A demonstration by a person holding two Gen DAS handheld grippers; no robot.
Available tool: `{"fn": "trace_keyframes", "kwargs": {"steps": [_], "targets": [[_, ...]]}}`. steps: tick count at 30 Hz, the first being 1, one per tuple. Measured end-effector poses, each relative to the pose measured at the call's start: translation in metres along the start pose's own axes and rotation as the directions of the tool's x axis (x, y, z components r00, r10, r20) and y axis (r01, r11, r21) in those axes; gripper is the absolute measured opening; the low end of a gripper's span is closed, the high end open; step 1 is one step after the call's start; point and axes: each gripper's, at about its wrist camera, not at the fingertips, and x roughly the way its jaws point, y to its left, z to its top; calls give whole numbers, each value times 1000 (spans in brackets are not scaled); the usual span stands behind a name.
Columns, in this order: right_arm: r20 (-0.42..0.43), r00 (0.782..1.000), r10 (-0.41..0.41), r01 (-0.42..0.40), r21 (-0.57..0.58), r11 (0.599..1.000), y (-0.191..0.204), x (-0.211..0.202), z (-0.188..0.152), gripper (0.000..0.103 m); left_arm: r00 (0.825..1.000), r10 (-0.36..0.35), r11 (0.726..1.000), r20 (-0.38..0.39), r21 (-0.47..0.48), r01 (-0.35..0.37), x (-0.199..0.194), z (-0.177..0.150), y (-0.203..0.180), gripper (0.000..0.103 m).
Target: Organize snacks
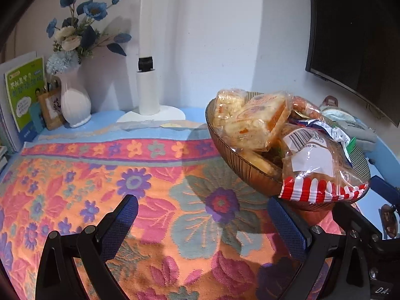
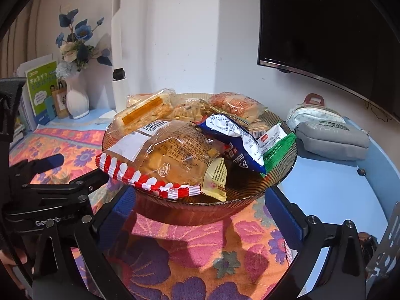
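Note:
A ribbed amber glass bowl [image 2: 282, 175] heaped with wrapped snacks stands on the floral cloth. In it lie a red-and-white striped bread pack [image 2: 140, 177], a blue packet [image 2: 232, 135], a green packet [image 2: 277, 150], a yellow sachet [image 2: 215, 177] and an orange-labelled cake pack [image 2: 147, 110]. My right gripper [image 2: 200, 207] is open, its blue fingers on either side of the bowl's lower wall. My left gripper [image 1: 202, 215] is open over bare cloth, left of the bowl [image 1: 240, 165]; the striped pack [image 1: 312, 190] overhangs the rim near its right finger.
A white vase of blue flowers [image 1: 75, 100], a white lamp stand [image 1: 150, 95] and books [image 1: 22, 95] stand along the back wall. A dark monitor [image 1: 355, 37] hangs at the right. Grey and white pouches [image 2: 332, 137] lie on the blue table [image 2: 337, 187] right of the bowl.

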Motion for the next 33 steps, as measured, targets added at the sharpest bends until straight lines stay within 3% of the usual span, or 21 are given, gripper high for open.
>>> {"fn": "trace_keyframes", "kwargs": {"steps": [9, 15, 20, 24, 33], "targets": [[-23, 998, 59, -58, 66, 996, -9, 7, -4, 103, 1000, 7, 999, 25, 43, -8, -4, 0, -8, 103], [-25, 998, 51, -49, 59, 997, -7, 6, -5, 103, 999, 33, 998, 31, 44, -34, -5, -1, -8, 103], [-119, 989, 83, -71, 100, 992, -13, 25, -6, 103, 997, 67, 997, 47, 44, -69, -6, -1, -7, 103], [-84, 995, 45, -39, 75, 996, -7, 16, -7, 103, 996, 74, 996, 54, 43, -76, -7, -2, -7, 103], [-60, 997, 51, -47, 73, 996, -9, 12, -7, 103, 993, 101, 994, 66, 36, -104, -12, -4, -5, 103]]}}
